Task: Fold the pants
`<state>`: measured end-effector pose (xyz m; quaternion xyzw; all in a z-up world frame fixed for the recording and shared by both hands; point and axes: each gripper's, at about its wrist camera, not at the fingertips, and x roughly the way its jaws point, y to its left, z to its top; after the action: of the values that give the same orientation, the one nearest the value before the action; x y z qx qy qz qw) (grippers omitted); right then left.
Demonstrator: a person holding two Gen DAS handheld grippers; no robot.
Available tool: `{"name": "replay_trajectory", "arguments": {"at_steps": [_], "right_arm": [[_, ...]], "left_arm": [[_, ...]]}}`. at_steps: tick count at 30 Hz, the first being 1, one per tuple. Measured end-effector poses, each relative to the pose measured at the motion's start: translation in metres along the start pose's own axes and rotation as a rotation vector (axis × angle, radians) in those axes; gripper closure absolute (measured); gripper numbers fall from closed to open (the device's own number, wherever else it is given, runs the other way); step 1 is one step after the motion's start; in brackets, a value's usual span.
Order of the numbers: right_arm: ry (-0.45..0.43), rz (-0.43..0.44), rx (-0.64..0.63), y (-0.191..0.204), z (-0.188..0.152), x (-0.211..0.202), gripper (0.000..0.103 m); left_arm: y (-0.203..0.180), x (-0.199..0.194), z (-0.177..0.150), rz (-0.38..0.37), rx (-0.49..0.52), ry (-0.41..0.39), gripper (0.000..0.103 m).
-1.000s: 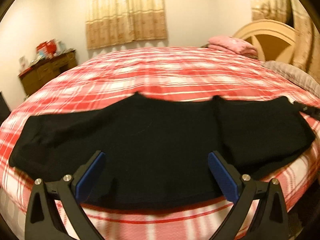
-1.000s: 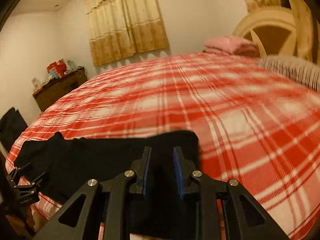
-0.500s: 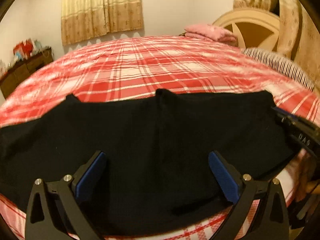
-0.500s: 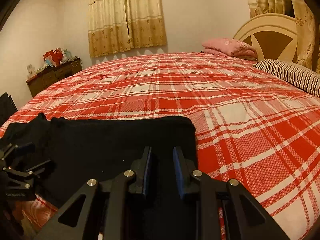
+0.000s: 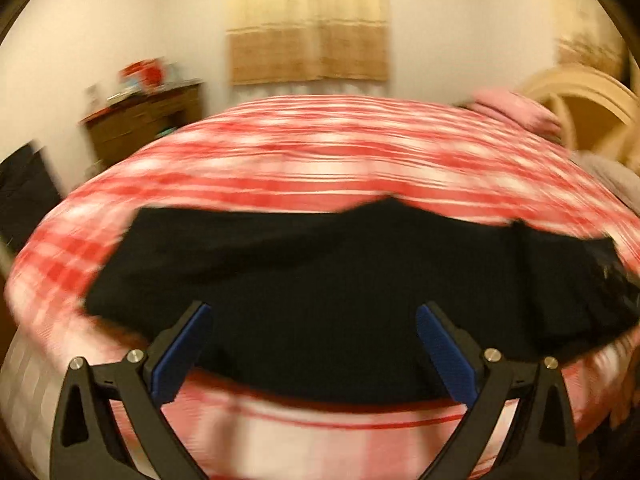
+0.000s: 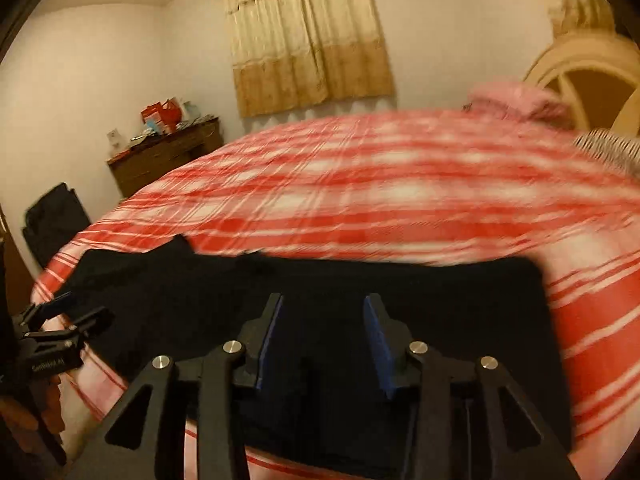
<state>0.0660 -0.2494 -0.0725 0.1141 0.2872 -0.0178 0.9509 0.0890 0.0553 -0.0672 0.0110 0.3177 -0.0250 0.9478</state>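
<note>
Black pants point(image 5: 320, 280) lie flat near the front edge of a bed with a red and white plaid cover point(image 5: 340, 152). They also show in the right wrist view point(image 6: 400, 300). My left gripper point(image 5: 312, 344) is open and empty, held above the pants' near edge. My right gripper point(image 6: 322, 336) is open, its jaws apart over the pants' right part, holding nothing. The left gripper shows at the left edge of the right wrist view point(image 6: 60, 320). Both views are blurred by motion.
A wooden dresser point(image 6: 168, 156) with clutter stands by the far left wall. Pink folded bedding point(image 6: 520, 100) and a striped pillow point(image 6: 608, 148) lie by the headboard point(image 6: 592, 76). A dark object point(image 6: 52, 224) stands left of the bed. Curtains point(image 6: 308, 36) hang behind.
My right gripper has opened and let go of the pants. My left gripper has pulled back and swung left, still open. The pants lie flat on the bed.
</note>
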Motion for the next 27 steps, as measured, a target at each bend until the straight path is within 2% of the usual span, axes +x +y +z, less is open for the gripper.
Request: {"name": "replay_trajectory", "arguments": {"at_steps": [2, 6, 8, 10, 15, 19, 22, 27], "right_arm": [[0.028, 0.005, 0.033, 0.005, -0.010, 0.016, 0.060], [-0.051, -0.021, -0.061, 0.014, -0.027, 0.016, 0.055], [-0.067, -0.045, -0.110, 0.020, -0.032, 0.017, 0.054], [-0.072, -0.055, -0.118, 0.021, -0.033, 0.015, 0.052], [-0.078, -0.039, -0.108, 0.018, -0.034, 0.013, 0.051], [-0.080, -0.035, -0.106, 0.017, -0.034, 0.013, 0.051], [-0.081, -0.033, -0.104, 0.017, -0.034, 0.012, 0.051], [-0.082, -0.034, -0.106, 0.016, -0.034, 0.012, 0.050]], "left_arm": [[0.025, 0.000, -0.001, 0.042, -0.067, 0.003, 0.000], [0.065, 0.010, -0.007, 0.110, -0.216, 0.053, 0.000], [0.077, 0.017, -0.012, 0.117, -0.288, 0.081, 0.000], [0.086, 0.028, -0.019, 0.095, -0.362, 0.129, 0.000], [0.073, 0.030, -0.014, 0.108, -0.314, 0.114, 0.000], [0.072, 0.035, -0.011, 0.076, -0.351, 0.117, 0.000], [0.070, 0.040, -0.007, 0.086, -0.345, 0.119, 0.000], [0.073, 0.046, 0.000, 0.108, -0.404, 0.135, 0.000]]}}
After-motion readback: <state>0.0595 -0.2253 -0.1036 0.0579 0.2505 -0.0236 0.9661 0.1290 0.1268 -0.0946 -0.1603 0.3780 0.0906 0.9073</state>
